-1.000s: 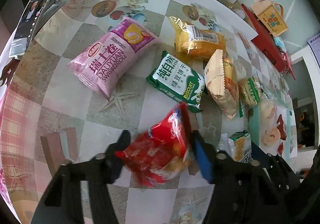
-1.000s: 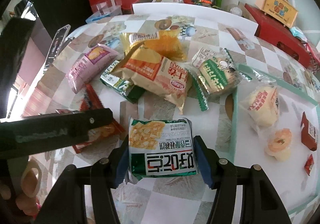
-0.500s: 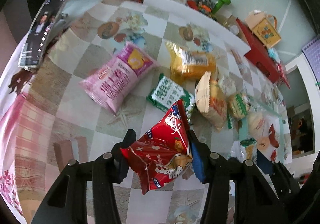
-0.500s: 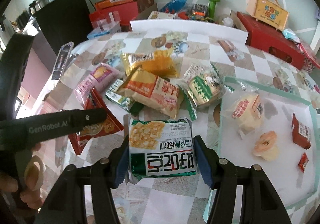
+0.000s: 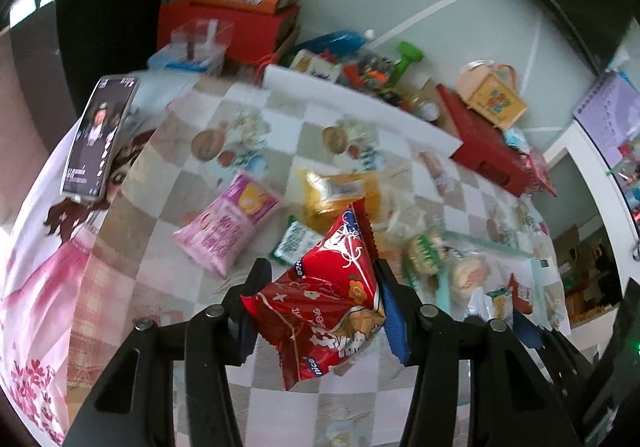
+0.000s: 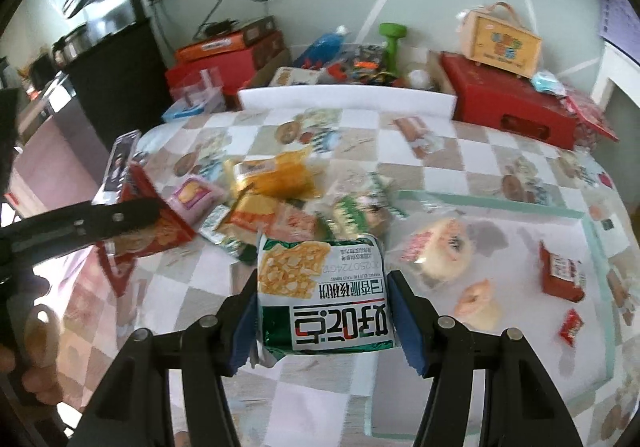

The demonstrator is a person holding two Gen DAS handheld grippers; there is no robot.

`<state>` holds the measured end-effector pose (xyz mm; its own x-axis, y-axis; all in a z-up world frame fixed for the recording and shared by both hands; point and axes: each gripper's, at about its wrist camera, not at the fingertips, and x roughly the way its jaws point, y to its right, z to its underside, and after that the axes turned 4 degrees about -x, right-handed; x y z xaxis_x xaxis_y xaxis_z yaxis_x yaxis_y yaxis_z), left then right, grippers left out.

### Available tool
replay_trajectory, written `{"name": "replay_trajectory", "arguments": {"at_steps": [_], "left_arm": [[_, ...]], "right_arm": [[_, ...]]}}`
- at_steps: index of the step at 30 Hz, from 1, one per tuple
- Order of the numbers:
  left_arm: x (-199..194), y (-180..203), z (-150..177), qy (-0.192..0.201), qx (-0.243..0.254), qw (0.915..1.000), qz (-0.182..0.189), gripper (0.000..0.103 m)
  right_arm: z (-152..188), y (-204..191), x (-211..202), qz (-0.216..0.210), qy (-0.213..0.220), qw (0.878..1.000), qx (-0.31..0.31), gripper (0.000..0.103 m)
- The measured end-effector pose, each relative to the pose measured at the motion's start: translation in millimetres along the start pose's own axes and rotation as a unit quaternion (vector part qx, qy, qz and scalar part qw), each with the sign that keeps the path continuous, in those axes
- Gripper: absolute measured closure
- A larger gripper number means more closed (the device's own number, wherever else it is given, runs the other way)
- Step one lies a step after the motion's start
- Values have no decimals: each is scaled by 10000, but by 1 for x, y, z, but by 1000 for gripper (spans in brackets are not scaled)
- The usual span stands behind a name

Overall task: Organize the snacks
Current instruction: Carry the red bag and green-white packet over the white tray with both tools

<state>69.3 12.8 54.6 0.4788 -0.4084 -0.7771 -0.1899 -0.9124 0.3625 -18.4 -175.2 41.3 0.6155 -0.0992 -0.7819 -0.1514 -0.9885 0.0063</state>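
With both packets already clamped and clear of the checked tablecloth: left gripper nipping the red packet, right gripper squeezing the green-and-white packet; carry level to the tray right of the pile.

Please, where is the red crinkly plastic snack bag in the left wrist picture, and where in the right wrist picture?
Left wrist view: the red crinkly plastic snack bag sits low in the centre, clamped in the left gripper.
Right wrist view: the same bag appears at the left edge, behind the left gripper's black finger.
Shared landmark: the pink plastic snack packet lying on the checked tablecloth.
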Motion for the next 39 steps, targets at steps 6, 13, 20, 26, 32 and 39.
{"name": "replay_trajectory", "arguments": {"at_steps": [6, 13, 20, 26, 32, 39], "left_arm": [[-5, 29, 7, 121, 316, 9990, 297, 50], [-3, 77, 25, 107, 898, 9932, 733, 50], [14, 122, 56, -181, 1488, 9828, 1075, 50], [30, 150, 81, -412, 1886, 9734, 1232, 50], [53, 169, 103, -736, 2105, 9660, 1305, 50], [76, 182, 125, -1032, 2357, 9596, 1140, 49]], "right_arm": [[0, 44, -9, 335, 64, 9983, 481, 40], [10, 106, -22, 856, 69, 9887, 1231, 40], [29, 165, -38, 1272, 101, 9717, 1990, 40], [48, 203, -47, 1512, 67, 9556, 2529, 40], [57, 217, -39, 1587, -113, 9493, 2710, 40], [58, 211, -23, 1435, -319, 9541, 2608, 40]]}}
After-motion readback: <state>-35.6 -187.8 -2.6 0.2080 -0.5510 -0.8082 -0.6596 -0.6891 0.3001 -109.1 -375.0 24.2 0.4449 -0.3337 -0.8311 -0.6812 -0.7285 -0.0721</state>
